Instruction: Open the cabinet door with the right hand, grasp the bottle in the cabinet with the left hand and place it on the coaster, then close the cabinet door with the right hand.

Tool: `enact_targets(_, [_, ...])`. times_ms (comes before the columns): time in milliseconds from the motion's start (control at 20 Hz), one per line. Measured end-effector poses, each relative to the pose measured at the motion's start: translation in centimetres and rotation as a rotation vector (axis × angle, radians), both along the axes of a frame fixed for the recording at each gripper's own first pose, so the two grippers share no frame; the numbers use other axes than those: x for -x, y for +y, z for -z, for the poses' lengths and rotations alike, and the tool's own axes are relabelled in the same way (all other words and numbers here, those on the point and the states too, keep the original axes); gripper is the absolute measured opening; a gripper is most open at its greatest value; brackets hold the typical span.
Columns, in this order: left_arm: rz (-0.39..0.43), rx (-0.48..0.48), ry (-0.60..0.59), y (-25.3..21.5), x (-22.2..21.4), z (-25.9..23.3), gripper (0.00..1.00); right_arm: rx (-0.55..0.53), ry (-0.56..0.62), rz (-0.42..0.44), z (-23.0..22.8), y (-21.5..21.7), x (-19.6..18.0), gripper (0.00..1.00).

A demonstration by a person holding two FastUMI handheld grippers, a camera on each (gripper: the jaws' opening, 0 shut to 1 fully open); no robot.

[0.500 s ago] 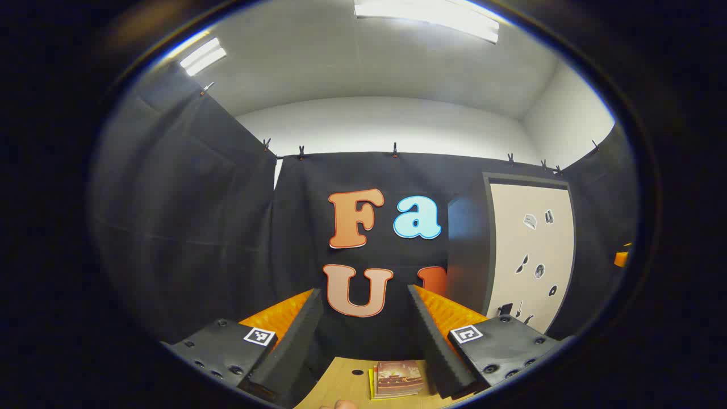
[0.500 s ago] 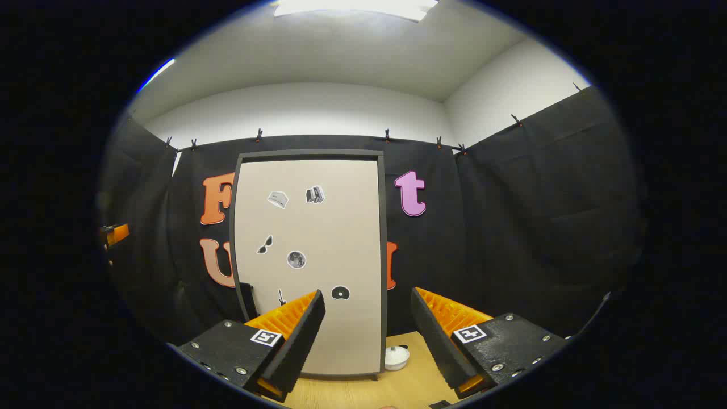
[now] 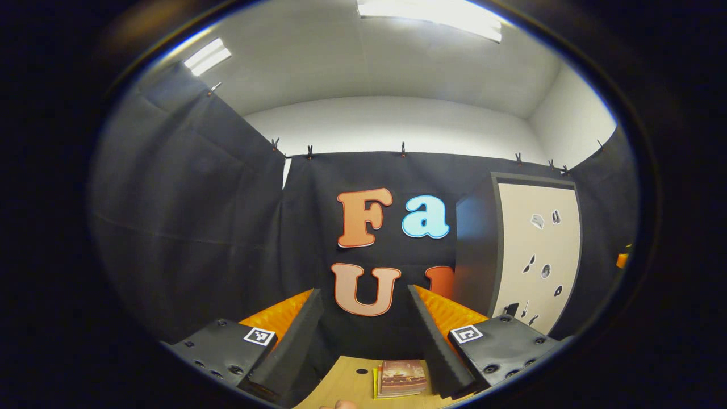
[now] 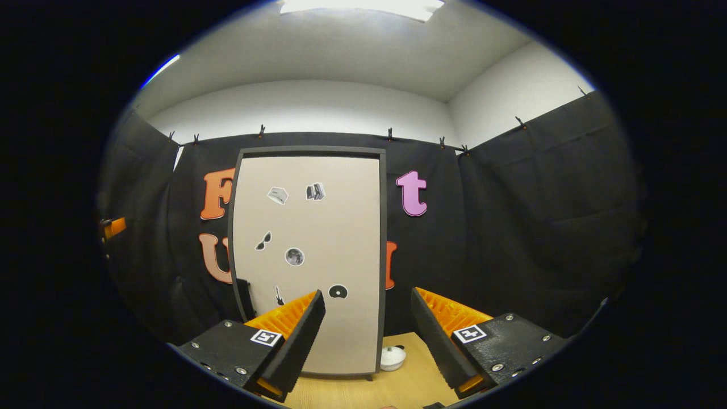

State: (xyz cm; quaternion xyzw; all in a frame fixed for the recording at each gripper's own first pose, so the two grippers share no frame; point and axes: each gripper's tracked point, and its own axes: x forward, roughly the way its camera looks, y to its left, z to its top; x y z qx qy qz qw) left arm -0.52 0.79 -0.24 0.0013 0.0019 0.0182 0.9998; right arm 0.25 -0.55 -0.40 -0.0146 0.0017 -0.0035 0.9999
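A tall cabinet (image 4: 309, 255) with a beige door and dark frame stands straight ahead in the right gripper view. Its door is shut, so whatever is inside is hidden. A dark handle (image 4: 245, 298) sits low on the door's left edge. My right gripper (image 4: 368, 294) is open and empty, short of the door. The cabinet (image 3: 537, 250) is off to the right in the left gripper view. My left gripper (image 3: 364, 292) is open with nothing between its fingers, above the table's left part. A flat reddish-brown stack (image 3: 402, 378) lies on the wooden table (image 3: 346, 386) below it.
A small white rounded object (image 4: 392, 358) sits on the table (image 4: 352, 392) just right of the cabinet's foot. Black cloth walls close the booth behind and on both sides. A fingertip (image 3: 341, 404) shows at the bottom edge of the left gripper view.
Both views have drifted slightly; the left gripper has turned a little to the left, so the cabinet sits farther right in its view. Both grippers stay open and the door stays shut.
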Motion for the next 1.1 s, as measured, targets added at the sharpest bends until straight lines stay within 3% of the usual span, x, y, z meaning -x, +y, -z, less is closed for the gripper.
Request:
enact_targets(650, [-0.013,0.006,0.029,0.9,1.2,1.1,0.96,0.016,0.001,-0.003,-0.2,0.4,0.4,0.94])
enact_targets(1100, [-0.06,0.009,0.039,1.5,1.5,1.5,0.96,0.005,0.006,-0.087,-0.1,2.8,-0.7,0.94])
